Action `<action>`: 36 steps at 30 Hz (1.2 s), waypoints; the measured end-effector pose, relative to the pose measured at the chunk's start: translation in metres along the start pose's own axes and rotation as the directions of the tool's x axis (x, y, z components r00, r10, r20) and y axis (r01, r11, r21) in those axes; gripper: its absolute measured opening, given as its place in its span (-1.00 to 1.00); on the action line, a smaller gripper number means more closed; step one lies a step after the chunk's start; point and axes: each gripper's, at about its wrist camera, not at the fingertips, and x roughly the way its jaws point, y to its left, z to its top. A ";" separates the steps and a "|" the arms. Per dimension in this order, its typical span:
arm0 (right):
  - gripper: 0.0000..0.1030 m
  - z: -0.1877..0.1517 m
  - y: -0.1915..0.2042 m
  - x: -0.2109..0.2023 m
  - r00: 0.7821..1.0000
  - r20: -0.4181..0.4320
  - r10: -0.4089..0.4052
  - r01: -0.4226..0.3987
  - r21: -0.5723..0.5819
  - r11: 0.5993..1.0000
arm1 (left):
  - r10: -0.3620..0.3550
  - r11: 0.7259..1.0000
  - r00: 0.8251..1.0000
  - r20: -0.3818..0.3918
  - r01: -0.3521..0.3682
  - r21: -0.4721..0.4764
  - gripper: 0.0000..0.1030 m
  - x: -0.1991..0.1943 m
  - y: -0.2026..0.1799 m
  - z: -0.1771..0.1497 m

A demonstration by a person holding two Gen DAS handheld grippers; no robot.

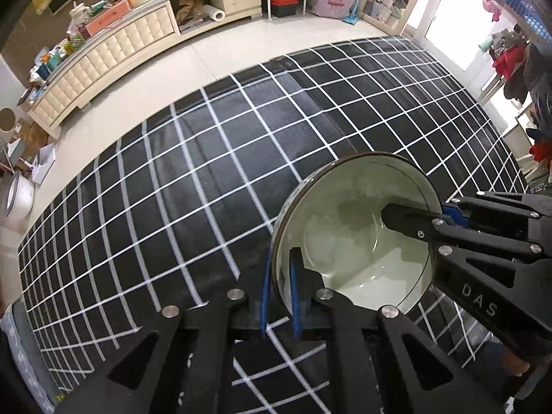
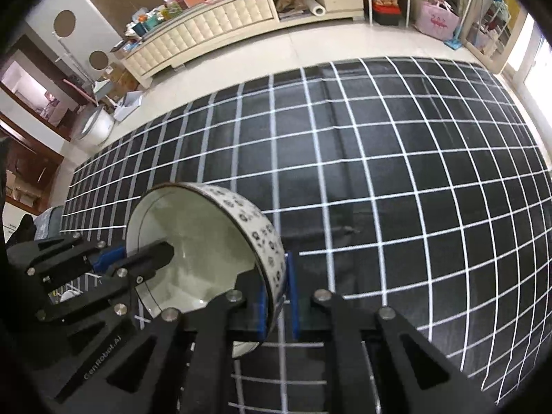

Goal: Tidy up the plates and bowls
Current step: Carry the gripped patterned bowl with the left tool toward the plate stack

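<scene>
now both tools (image 1: 280, 283) (image 2: 277, 295) pinch the bowl's (image 1: 348, 241) rim.

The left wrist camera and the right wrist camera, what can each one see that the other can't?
Only the left wrist view shows red clothes hanging by the bright doorway. Only the right wrist view shows the flower pattern on the bowl's outer wall and two brown circles on a white panel. Both show the bowl, pinched on opposite sides of its rim by the left hand-held gripper and the right hand-held gripper, over the black checked cloth.
</scene>
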 end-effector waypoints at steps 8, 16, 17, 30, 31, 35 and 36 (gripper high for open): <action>-0.73 -0.014 0.052 -0.022 1.000 0.022 -0.002 0.003 -0.066 0.998 | 0.021 0.999 0.999 0.043 -0.019 -0.042 -0.83 -0.053 0.021 -0.043; -0.74 -0.040 0.095 -0.034 0.999 0.020 0.034 -0.032 -0.104 0.994 | 0.050 0.995 0.996 0.073 -0.043 -0.096 -0.83 -0.098 0.046 -0.097; -0.74 -0.045 0.101 -0.035 0.999 0.017 0.038 -0.036 -0.110 0.993 | 0.050 0.994 0.996 0.074 -0.042 -0.101 -0.83 -0.101 0.049 -0.103; -0.74 -0.098 0.157 -0.018 0.996 -0.048 0.071 -0.077 -0.150 0.986 | 0.111 0.983 0.992 0.058 -0.101 -0.153 -0.83 -0.126 0.076 -0.187; -0.74 -0.103 0.159 -0.015 0.996 -0.057 0.065 -0.073 -0.156 0.985 | 0.114 0.982 0.992 0.055 -0.104 -0.155 -0.83 -0.125 0.076 -0.192; -0.74 -0.120 0.168 -0.009 0.996 -0.079 0.047 -0.060 -0.170 0.984 | 0.094 0.983 0.995 0.030 -0.087 -0.164 -0.83 -0.116 0.078 -0.215; -0.74 -0.123 0.169 -0.007 0.996 -0.084 0.042 -0.056 -0.172 0.983 | 0.091 0.983 0.996 0.026 -0.086 -0.164 -0.83 -0.115 0.078 -0.220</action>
